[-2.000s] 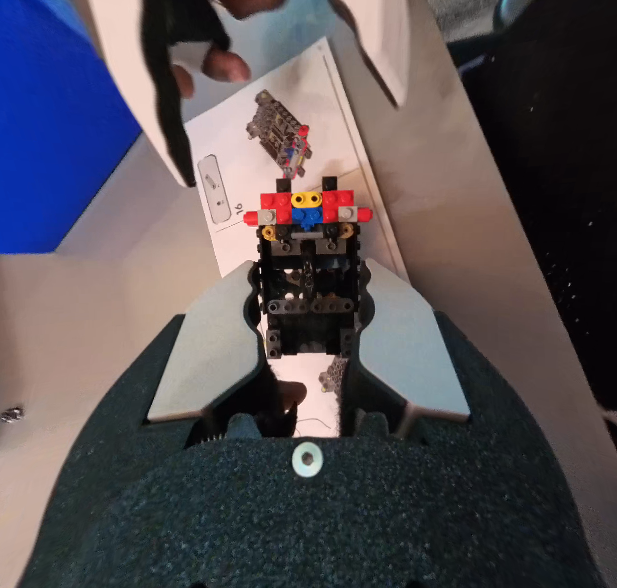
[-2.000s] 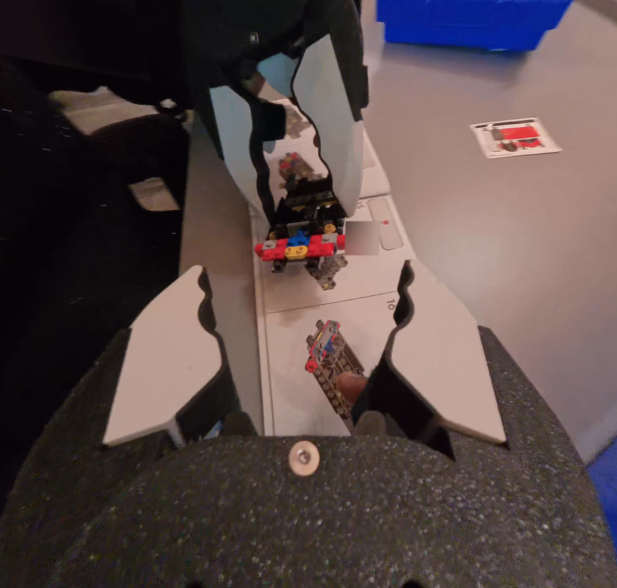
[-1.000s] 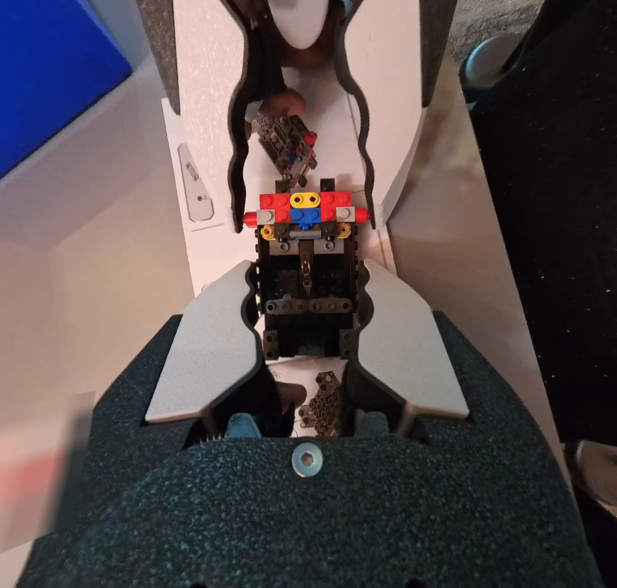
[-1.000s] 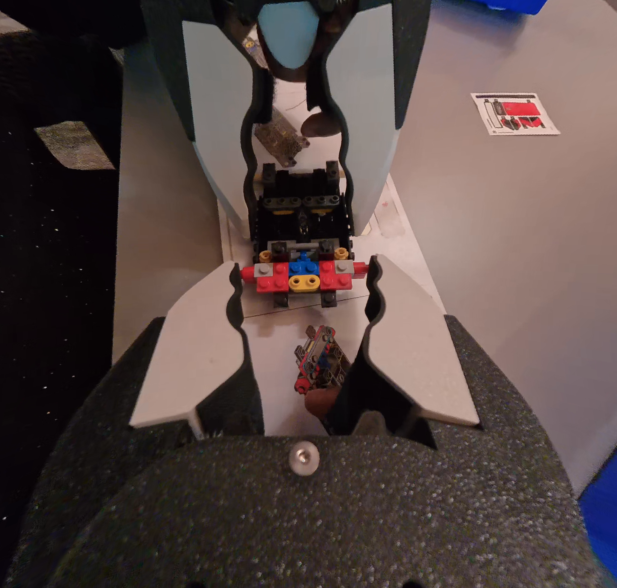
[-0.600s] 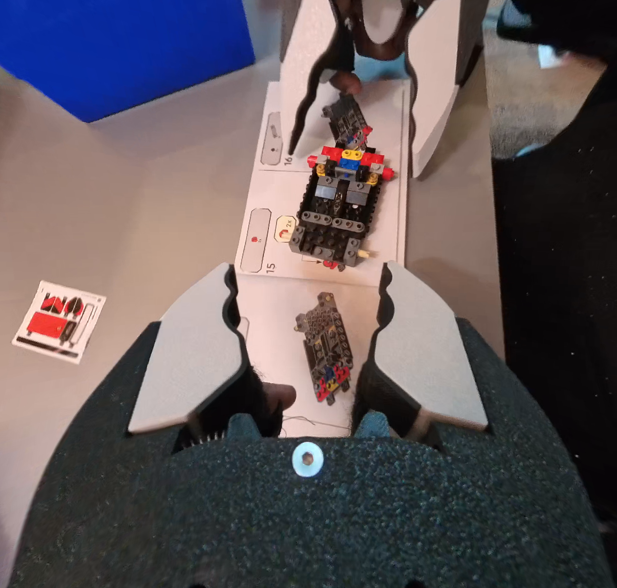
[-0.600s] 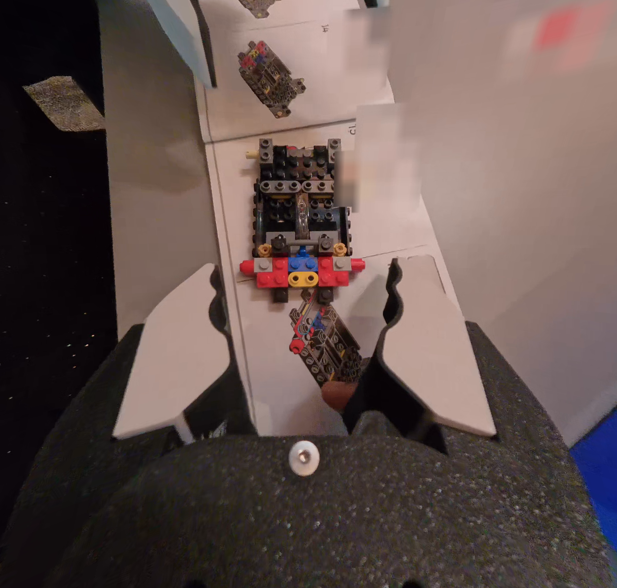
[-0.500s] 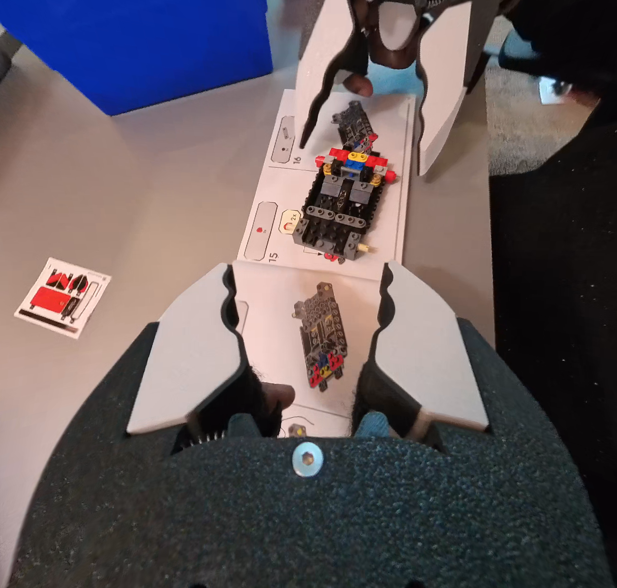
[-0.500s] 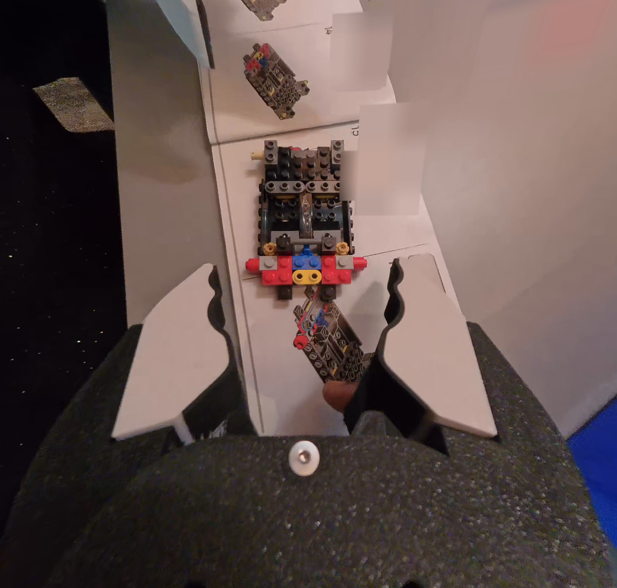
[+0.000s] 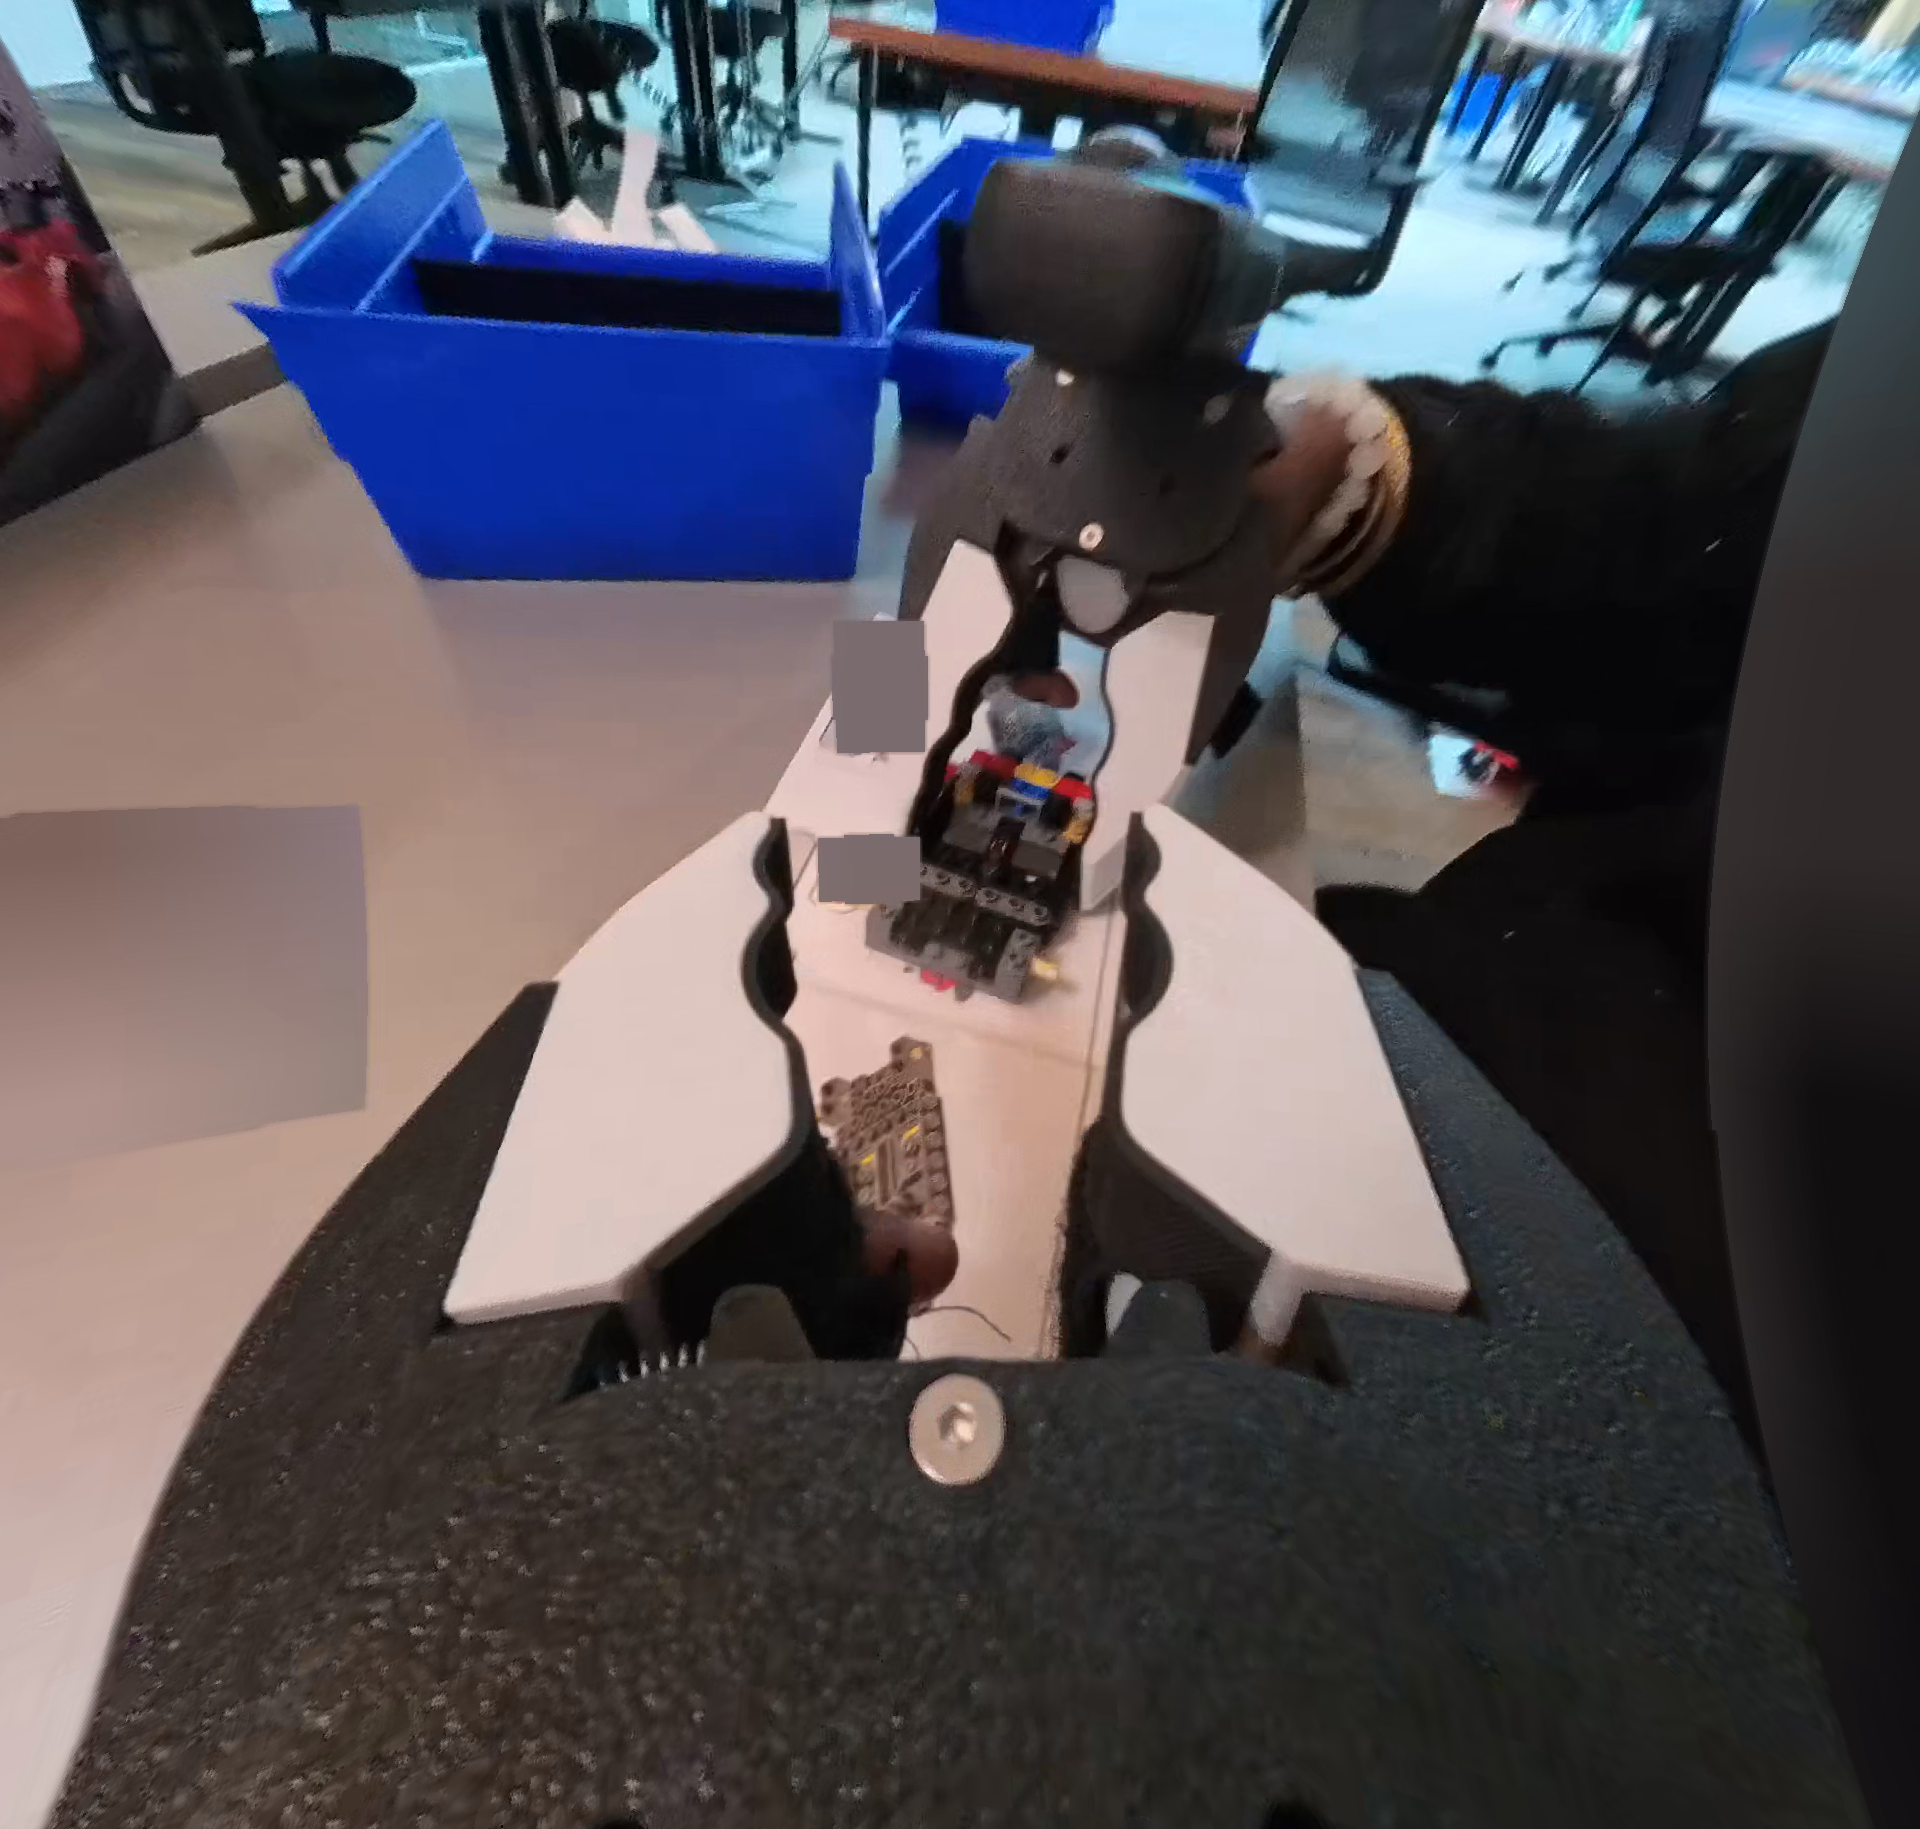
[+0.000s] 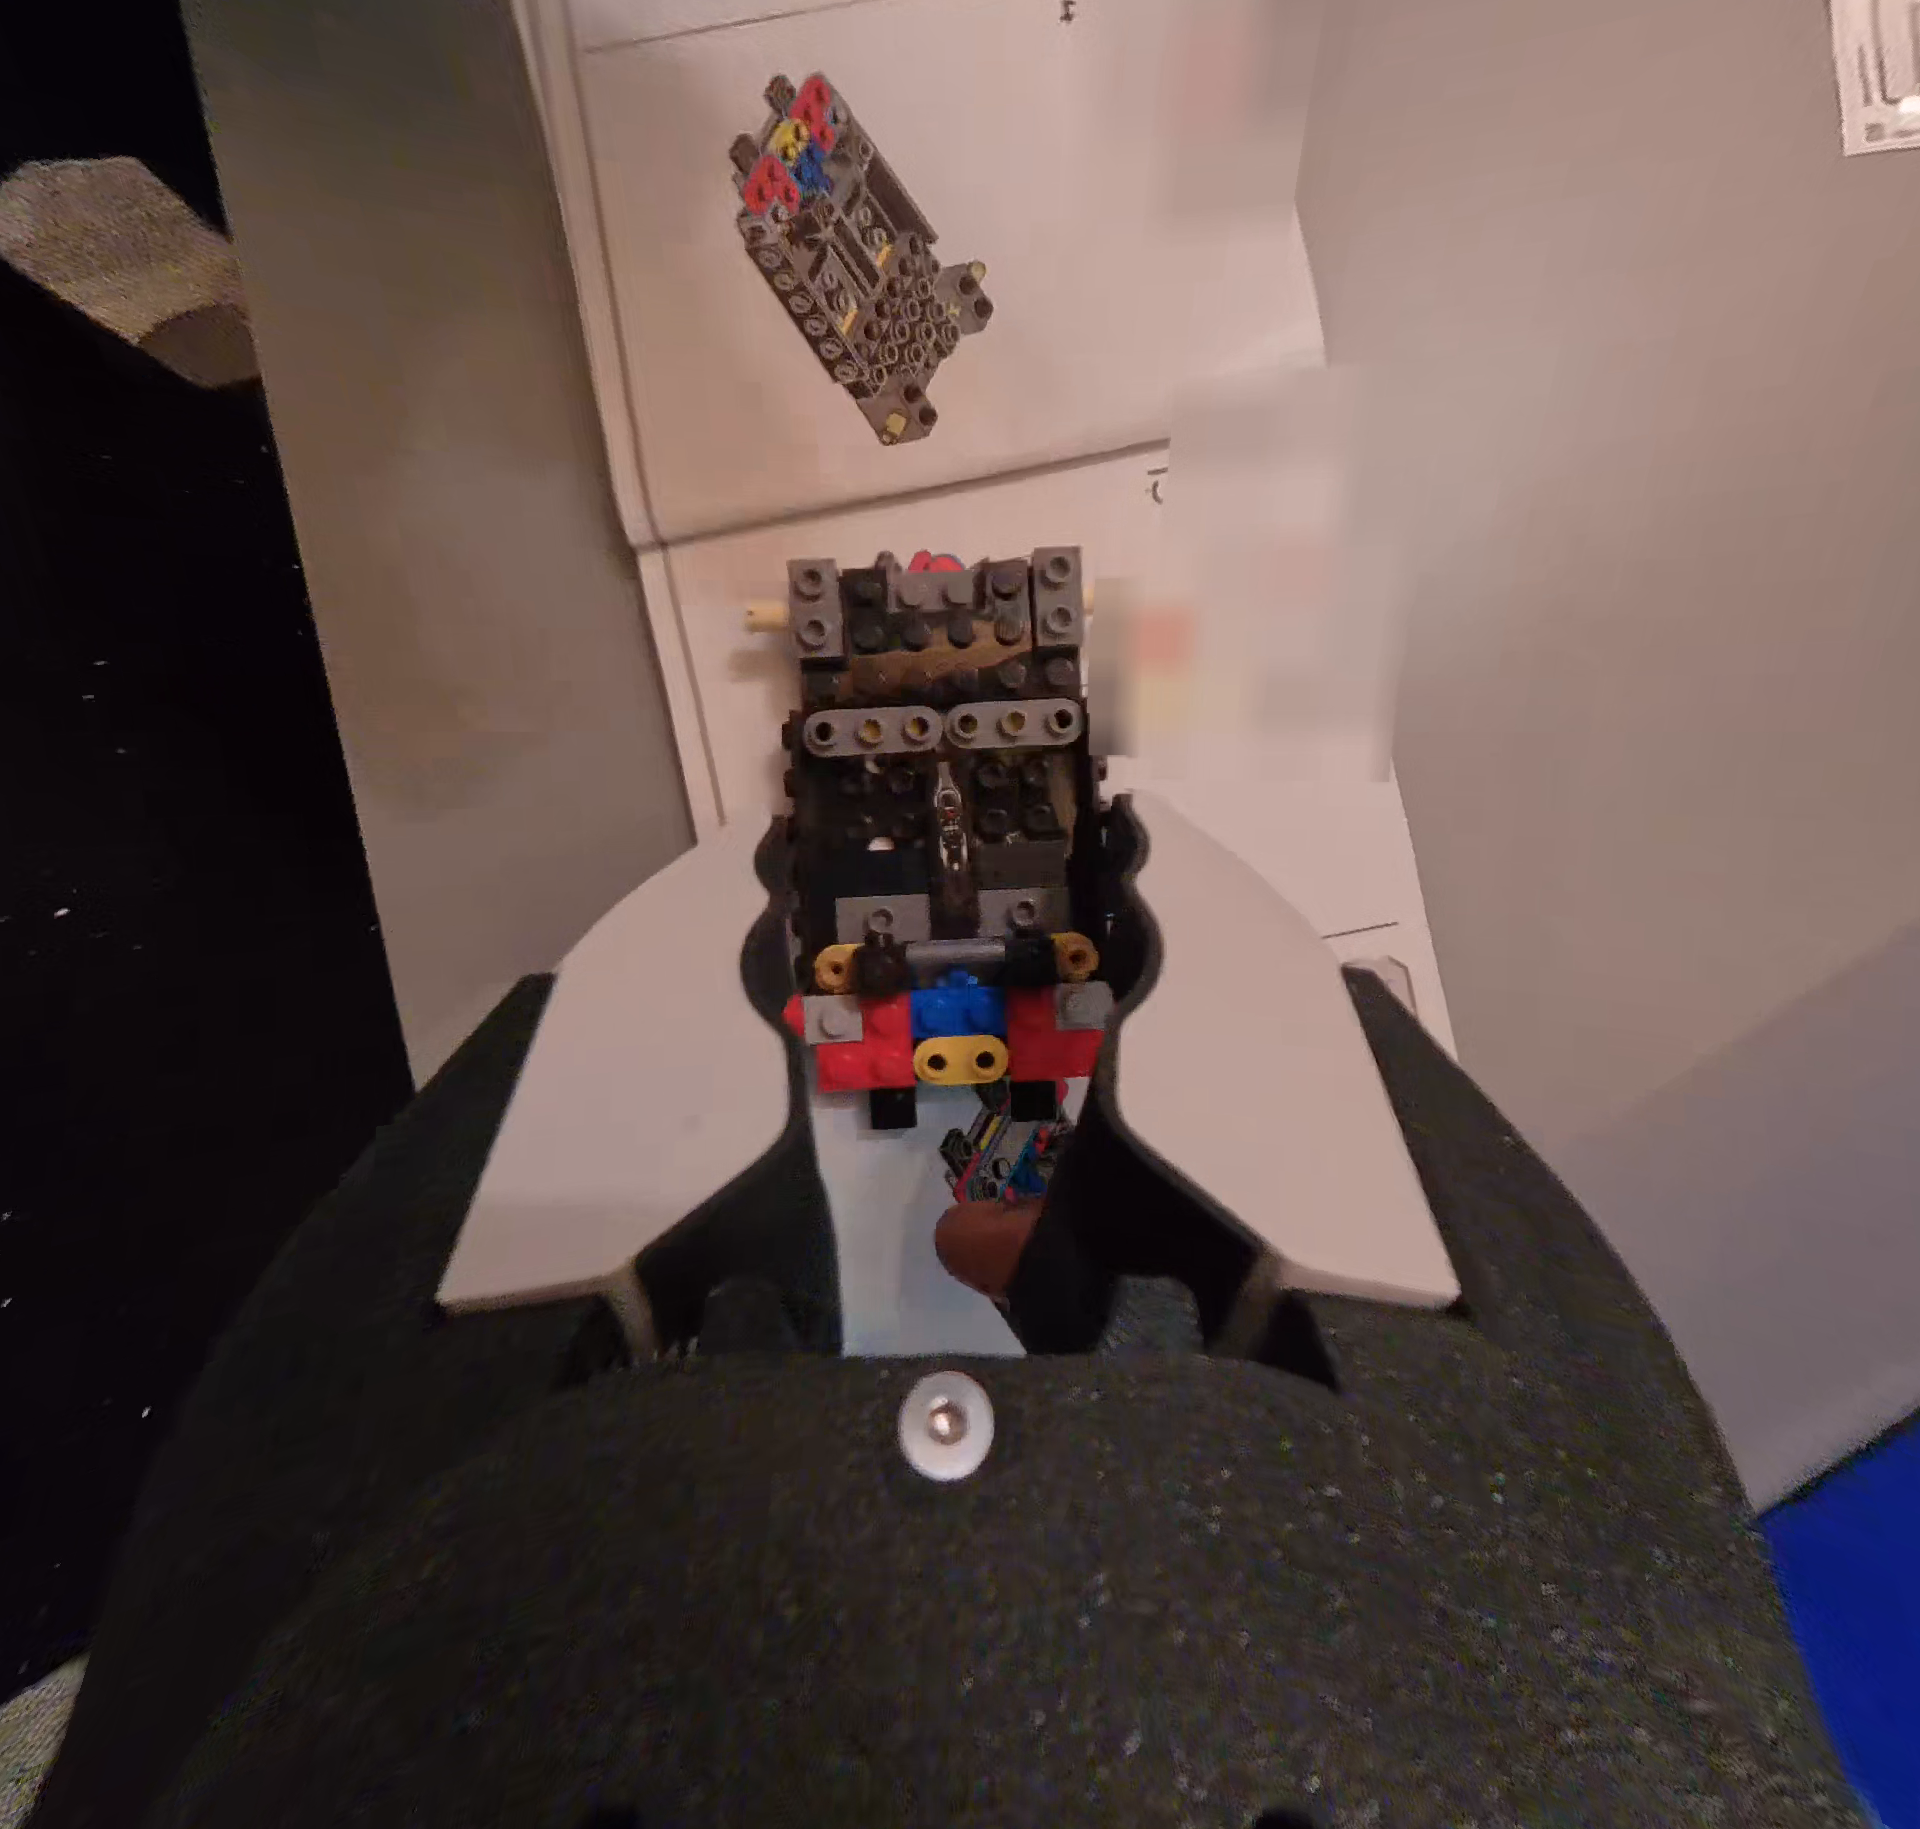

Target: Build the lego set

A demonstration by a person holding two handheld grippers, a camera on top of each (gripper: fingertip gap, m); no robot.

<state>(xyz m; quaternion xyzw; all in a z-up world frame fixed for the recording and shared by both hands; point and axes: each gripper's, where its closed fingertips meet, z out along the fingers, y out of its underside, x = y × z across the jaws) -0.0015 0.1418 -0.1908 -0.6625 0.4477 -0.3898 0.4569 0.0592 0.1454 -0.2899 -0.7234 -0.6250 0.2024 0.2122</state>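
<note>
One lego model [image 10: 940,823] sits on the instruction booklet [image 10: 883,491]. The right gripper [image 10: 945,844] clamps its sides, hiding them. The left gripper [image 9: 956,906] is spread, empty. Two blue bins [image 9: 582,429] stand behind, blurred.

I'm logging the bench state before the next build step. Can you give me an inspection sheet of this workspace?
Surface: grey table, with an open instruction booklet lying on it.
Job's things: the partly built lego model rests on the booklet, red-blue-yellow end towards the right gripper.
Clutter: a sticker sheet on the table and blue bins behind it.
Grippers: the left gripper is open and empty behind the model's rear. The right gripper has its fingers closed against the model's sides.
Cables: nothing seen.
Surroundings: a person's black sleeve, with blurred desks and an office chair beyond.
</note>
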